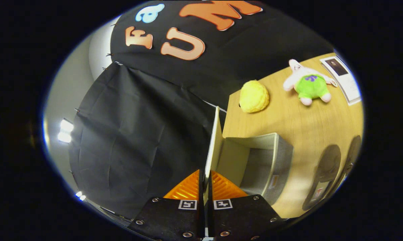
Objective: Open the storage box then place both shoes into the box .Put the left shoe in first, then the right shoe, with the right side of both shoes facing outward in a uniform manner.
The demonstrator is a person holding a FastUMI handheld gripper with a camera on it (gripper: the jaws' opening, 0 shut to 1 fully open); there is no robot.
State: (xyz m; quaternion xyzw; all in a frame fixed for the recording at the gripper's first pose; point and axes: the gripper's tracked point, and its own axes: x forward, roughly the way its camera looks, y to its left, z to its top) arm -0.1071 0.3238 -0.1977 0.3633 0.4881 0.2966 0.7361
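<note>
The tool (205,182) was closed down to a thin slit, both fingers pressing on the edge of the storage box's lid (214,140), a thin, flat, stiff panel with a pale cream face, seen nearly edge-on and swung up away from the box. The finger pads had a ribbed, translucent look, and the plates behind them were matte and studded with small screws, each carrying a square printed marker.

The storage box (271,160) stood open just beyond the fingers, on the side of the lid toward the table. It was a rectangular container with grey woven fabric on its outer walls and a smooth pale lining inside; a small label sat on its near wall. Its inside appeared empty.

Both shoes (323,174) lay on the table past the box, close together, long, dark and rounded at the toe, with a small light tag on the nearer one. Their finer detail was too stretched to make out.

Farther off on the table lay a yellow plush ball (254,96) with a knobbly, quilted surface, and beside it a soft toy (308,85) with a white-pink star-shaped body and bright green shorts. A printed sheet (343,78) lay flat beyond the toy.

The table (288,117) was a smooth light wood grain with a straight edge. Wrinkled black cloth (138,134) draped the booth wall behind the lid, pinned along a seam, with a pale wall and two bright lamps (65,131) to the side
</note>
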